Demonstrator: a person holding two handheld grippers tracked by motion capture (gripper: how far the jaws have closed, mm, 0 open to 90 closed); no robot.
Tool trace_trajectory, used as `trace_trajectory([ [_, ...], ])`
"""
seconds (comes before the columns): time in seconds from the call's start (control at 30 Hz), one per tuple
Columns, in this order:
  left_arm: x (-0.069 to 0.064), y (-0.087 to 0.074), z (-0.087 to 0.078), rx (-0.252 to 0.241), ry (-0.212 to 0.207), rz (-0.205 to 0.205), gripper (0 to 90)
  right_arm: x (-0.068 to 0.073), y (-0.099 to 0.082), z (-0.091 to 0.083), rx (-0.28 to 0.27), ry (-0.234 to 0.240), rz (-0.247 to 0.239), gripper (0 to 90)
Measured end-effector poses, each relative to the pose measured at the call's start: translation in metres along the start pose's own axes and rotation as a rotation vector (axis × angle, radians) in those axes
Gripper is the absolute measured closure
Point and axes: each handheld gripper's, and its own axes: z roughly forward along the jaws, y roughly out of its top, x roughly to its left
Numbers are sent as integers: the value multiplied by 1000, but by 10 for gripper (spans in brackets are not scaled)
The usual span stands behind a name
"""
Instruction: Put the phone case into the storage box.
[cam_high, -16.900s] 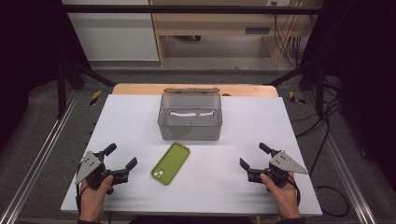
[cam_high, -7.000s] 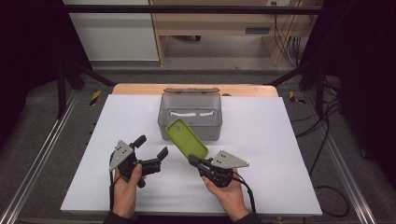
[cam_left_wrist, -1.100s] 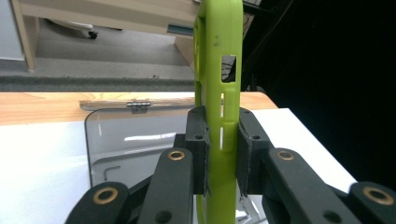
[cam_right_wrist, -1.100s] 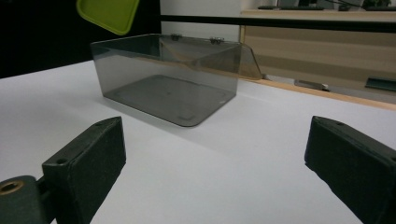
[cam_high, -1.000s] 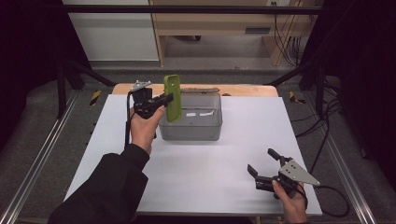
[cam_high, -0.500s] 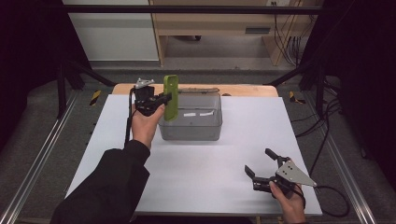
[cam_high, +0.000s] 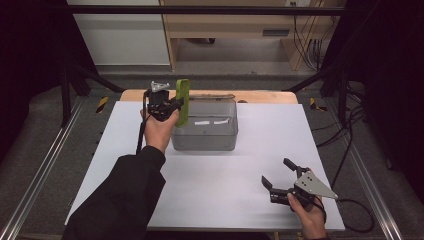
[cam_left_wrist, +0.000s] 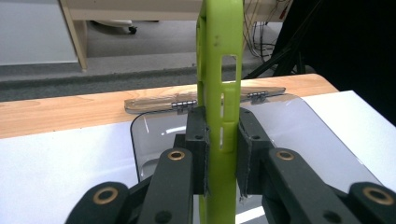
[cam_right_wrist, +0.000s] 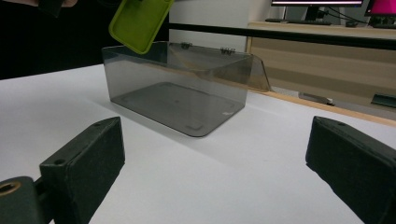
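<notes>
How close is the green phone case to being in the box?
Done: the case is off the table, clamped upright in the left gripper. In hand: it hangs above the left end of the open box. Left: lowering it inside and letting go; nothing lies in the box yet. The right gripper rests open on the table.

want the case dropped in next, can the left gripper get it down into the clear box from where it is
Probably yes. The left gripper holds the green phone case upright above the left end of the clear box, whose lid lies folded back. Nothing blocks the opening.
</notes>
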Motion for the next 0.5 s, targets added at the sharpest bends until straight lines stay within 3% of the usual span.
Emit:
trace_trajectory([
  [0.5,-1,-3,6,13,32,25,776,3,-1,2,17,15,-17,48],
])
